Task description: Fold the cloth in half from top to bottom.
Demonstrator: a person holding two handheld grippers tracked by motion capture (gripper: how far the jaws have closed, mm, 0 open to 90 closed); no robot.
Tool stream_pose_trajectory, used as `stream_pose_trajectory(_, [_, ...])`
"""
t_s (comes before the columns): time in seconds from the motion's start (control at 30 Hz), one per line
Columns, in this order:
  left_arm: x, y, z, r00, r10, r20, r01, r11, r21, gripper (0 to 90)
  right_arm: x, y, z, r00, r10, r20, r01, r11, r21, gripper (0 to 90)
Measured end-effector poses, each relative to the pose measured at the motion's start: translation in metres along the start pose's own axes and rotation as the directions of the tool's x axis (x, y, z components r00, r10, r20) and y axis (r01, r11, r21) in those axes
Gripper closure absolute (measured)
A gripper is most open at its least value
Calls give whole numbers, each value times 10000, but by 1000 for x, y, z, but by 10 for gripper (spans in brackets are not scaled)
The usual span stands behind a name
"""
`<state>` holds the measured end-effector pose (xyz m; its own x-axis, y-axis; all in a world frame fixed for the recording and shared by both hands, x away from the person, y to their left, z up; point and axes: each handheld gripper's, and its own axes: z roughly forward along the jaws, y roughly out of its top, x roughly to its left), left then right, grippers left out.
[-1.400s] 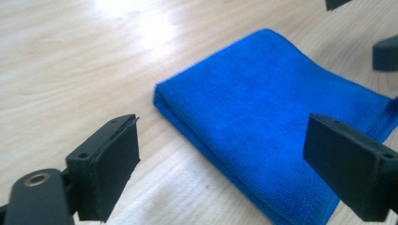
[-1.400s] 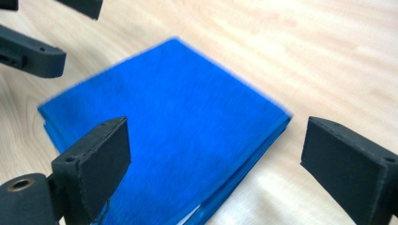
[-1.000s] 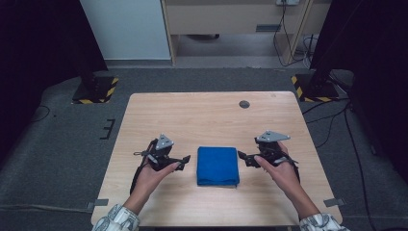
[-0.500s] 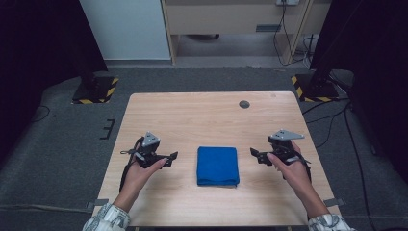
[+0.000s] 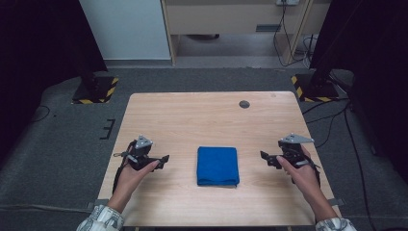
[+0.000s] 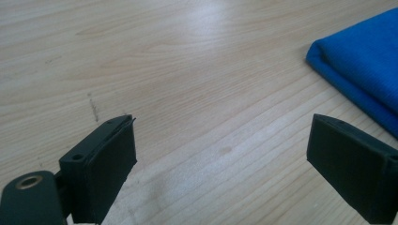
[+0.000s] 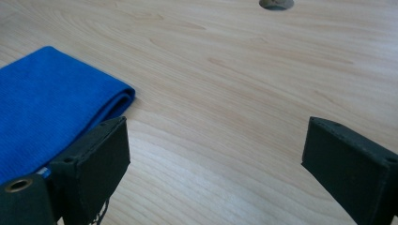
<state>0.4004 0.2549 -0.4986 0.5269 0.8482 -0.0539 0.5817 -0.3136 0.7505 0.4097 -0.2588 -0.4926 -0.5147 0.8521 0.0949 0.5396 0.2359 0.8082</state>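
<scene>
A folded blue cloth [image 5: 218,165] lies flat near the middle of the wooden table [image 5: 192,120]. My left gripper [image 5: 164,159] hovers to the cloth's left, open, with nothing between its jaws. In the left gripper view the cloth's folded edge [image 6: 361,70] sits at the upper right, past the gripper [image 6: 225,168]. My right gripper [image 5: 263,157] is off to the cloth's right, also open and holding nothing. The right gripper view has the cloth [image 7: 47,103] at the left, beside the gripper [image 7: 216,164].
A small round hole [image 5: 244,104] is set in the table near its far right side, and also appears as the hole [image 7: 276,3] at the top of the right gripper view. Dark floor, stand bases with yellow-black stripes and cables surround the table.
Both grippers have drawn outward from the cloth's sides, the left one leftward and the right one rightward. The cloth lies folded and still.
</scene>
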Motion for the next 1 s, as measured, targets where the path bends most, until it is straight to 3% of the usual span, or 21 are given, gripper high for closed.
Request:
stream_pose_trajectory(0.2, [3,-10,4,9998,148,-108,-143,9991,405,78,-8,-15,0,9997,237,114,-239,9994,232,81])
stream_pose_trajectory(0.6, [9,-27,11,9995,262,-201,-238,9937,1092,78,-15,-47,4,9993,257,263,-287,9923,1206,79])
stream_pose_trajectory(1.0, [20,-27,19,9977,-9,-673,74,9954,960,67,-36,-44,5,9931,851,810,-920,9920,864,81])
